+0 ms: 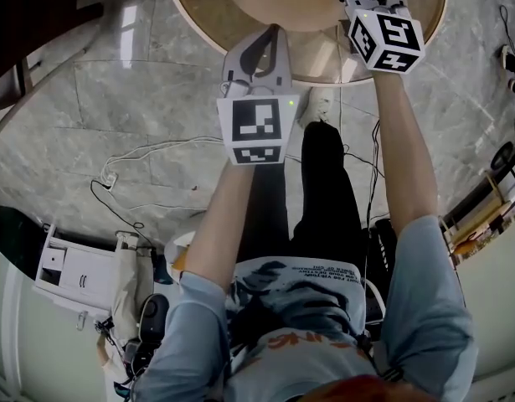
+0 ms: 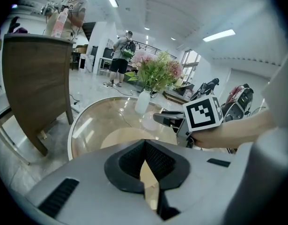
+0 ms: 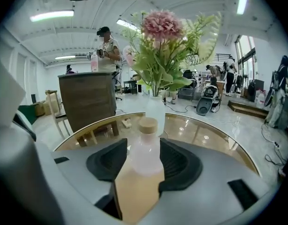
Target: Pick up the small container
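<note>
The right gripper [image 3: 144,148] has its fingers spread wide either side of the small container [image 3: 146,156], which stands upright on the glass worktop [image 3: 207,131], seemingly lined up to close on its body, while the left gripper [image 2: 144,146], fingers clenched on nothing, hangs spare.

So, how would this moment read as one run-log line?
left gripper: shut, empty | right gripper: open, fingers beside small container, not gripping | small container: upright on round table
</note>
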Action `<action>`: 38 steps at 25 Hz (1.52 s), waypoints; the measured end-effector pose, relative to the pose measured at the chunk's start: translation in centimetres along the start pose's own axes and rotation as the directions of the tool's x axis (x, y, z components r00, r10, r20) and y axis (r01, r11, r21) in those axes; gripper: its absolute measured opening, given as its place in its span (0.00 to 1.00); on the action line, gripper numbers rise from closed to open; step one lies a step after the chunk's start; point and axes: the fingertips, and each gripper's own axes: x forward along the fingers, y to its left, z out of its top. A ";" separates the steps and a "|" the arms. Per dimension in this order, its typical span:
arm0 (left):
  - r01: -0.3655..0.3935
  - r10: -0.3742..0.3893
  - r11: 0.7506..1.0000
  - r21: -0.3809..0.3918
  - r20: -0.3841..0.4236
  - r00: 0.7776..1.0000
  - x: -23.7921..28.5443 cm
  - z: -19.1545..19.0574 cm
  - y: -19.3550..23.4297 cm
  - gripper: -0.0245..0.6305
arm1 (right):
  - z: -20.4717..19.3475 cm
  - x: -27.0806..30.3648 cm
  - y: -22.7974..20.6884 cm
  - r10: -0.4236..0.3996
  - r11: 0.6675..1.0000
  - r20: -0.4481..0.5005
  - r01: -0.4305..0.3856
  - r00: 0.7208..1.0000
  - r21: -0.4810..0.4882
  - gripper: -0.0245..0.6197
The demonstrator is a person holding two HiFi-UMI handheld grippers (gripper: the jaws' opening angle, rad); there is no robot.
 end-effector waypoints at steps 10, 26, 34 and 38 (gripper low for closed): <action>-0.060 0.060 0.998 -0.016 -0.012 0.998 0.8 -0.4 3.2 0.07 | 1.1 2.4 -0.7 -0.025 1.000 0.065 0.025 0.998 0.004 0.34; -0.019 0.019 0.999 -0.049 -0.016 1.000 1.9 -0.8 2.2 0.07 | 2.1 3.1 -1.3 -0.103 0.994 0.075 0.101 0.992 0.027 0.30; -0.010 0.010 1.000 -0.029 0.006 1.000 3.2 1.3 0.9 0.07 | 1.6 2.2 -1.3 -0.030 0.997 -0.017 0.031 0.999 0.069 0.27; 0.001 -0.001 1.000 -0.019 0.025 1.000 3.5 2.5 -0.2 0.07 | 1.9 -0.4 -1.7 0.010 0.996 -0.039 -0.007 0.999 0.084 0.27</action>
